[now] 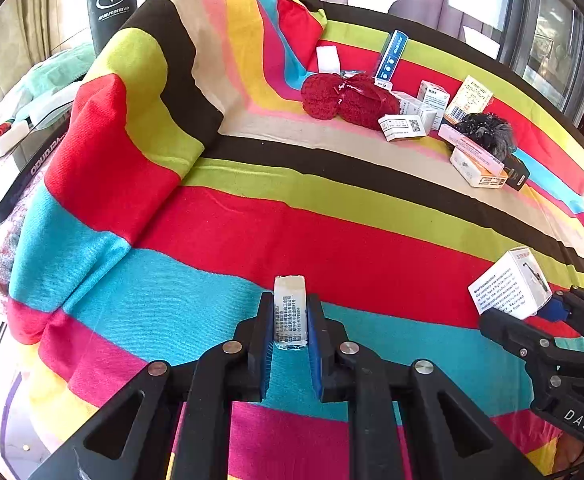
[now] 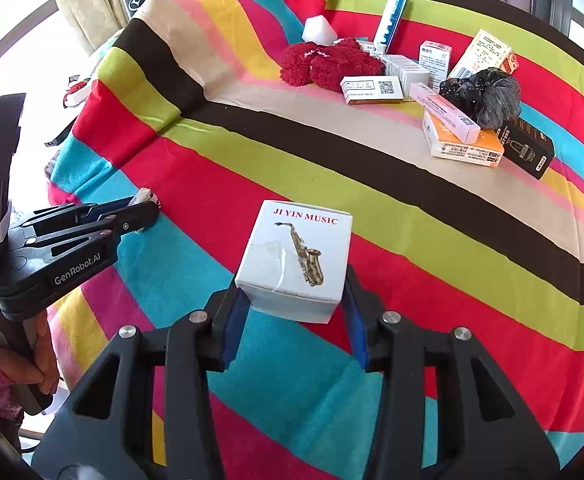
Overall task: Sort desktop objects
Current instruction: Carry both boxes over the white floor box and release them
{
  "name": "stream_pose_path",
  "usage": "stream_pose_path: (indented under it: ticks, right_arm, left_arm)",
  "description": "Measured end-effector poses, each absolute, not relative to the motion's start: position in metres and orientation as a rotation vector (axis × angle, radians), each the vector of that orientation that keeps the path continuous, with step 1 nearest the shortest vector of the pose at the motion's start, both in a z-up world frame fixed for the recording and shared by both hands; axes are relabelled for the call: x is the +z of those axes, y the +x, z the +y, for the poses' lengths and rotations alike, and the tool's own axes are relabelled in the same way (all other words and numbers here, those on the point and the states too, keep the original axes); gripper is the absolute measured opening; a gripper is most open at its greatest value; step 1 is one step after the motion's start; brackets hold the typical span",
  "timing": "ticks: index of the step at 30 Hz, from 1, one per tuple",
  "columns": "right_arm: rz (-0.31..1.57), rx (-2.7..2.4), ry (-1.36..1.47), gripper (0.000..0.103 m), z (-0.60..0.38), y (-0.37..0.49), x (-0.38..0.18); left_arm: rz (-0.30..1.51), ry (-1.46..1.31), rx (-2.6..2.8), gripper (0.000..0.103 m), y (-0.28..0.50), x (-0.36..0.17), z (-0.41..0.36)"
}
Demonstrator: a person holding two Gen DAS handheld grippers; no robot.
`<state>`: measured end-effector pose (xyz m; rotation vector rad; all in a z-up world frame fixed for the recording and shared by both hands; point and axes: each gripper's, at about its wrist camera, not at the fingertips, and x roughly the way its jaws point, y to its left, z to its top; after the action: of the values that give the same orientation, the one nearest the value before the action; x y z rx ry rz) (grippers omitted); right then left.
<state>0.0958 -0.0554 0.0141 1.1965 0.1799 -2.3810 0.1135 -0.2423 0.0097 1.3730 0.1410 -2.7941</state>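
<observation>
White saxophone box being clamped by right gripper; left gripper clamping small packet; pile at 1 o'clock remaining unsorted.

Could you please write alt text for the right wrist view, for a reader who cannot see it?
The right gripper holds a white saxophone-printed box above a striped cloth. At left, the left gripper clamps a small white packet; farther back lie more boxes and red yarn.
</observation>
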Motion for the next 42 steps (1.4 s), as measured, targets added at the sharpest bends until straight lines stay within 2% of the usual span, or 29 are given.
stream_pose_path:
  ticks: [20,35,42]
  right_arm:
    - [0.409,-1.989,0.964,0.047,-0.199,0.198,0.028]
    - [0.677,-1.624,0.85,0.047,-0.305,0.292,-0.004]
    - [0.735,-1.535,0.834,0.048,-0.329,0.317,-0.019]
  left_arm:
    - [0.321,1.166,-2.532,0.015,0.23,0.03,-0.374]
    - [0.507,1.125,-2.189,0.016,0.334,-0.016,-0.473]
    - [0.547,1.104,-2.092,0.016,0.363,-0.028,-0.5]
